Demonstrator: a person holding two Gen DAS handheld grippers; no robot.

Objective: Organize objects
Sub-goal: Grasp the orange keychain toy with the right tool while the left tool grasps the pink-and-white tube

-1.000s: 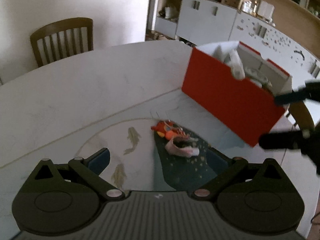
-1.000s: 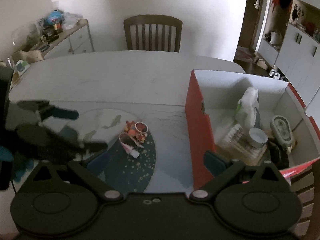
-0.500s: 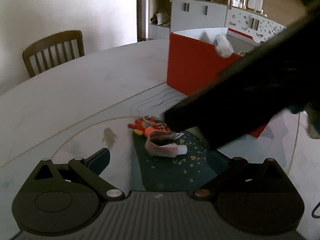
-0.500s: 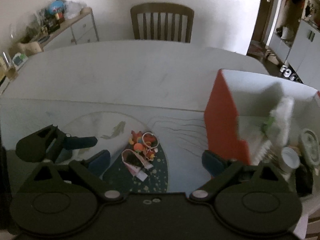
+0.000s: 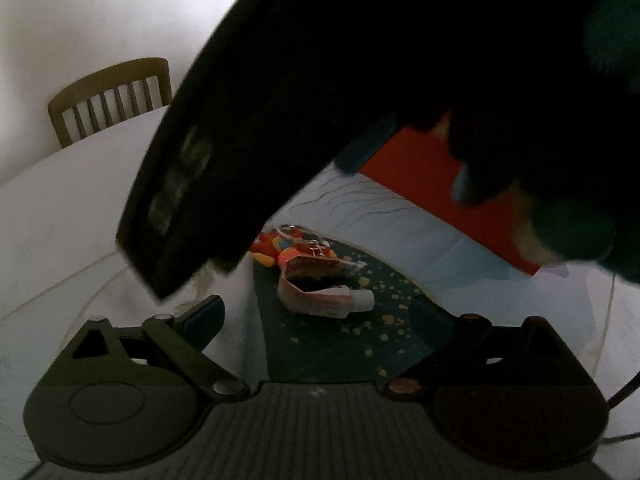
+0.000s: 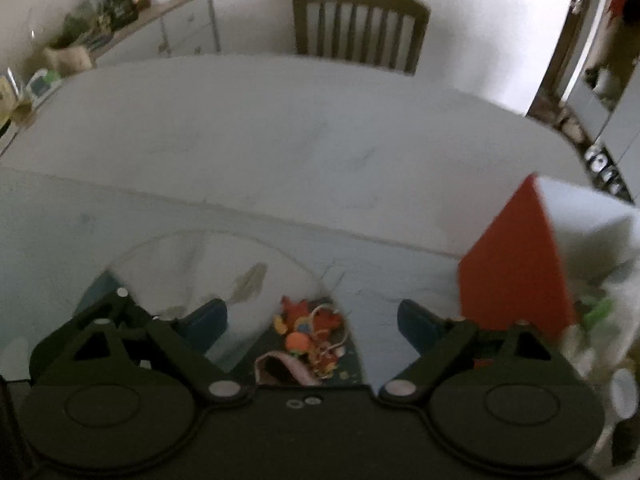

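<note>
The right gripper (image 6: 312, 320) has come down over the keychain toy (image 6: 308, 328), its fingers (image 6: 208, 320) wide apart and closing with nothing yet clamped; pickup appears imminent. The left gripper (image 5: 320, 320) hangs open at 6 o'clock of the crumpled pink tube (image 5: 324, 294). Both items lie touching on the surface (image 6: 280, 140). At 2 o'clock, the red box (image 6: 516, 268) stands well apart. The right gripper blocks most of the left view.

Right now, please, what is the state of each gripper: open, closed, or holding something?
Left gripper: open, holding nothing; the crumpled pink tube lies ahead of it.
Right gripper: open but closing, nothing gripped; the orange keychain toy lies between its fingers.
</note>
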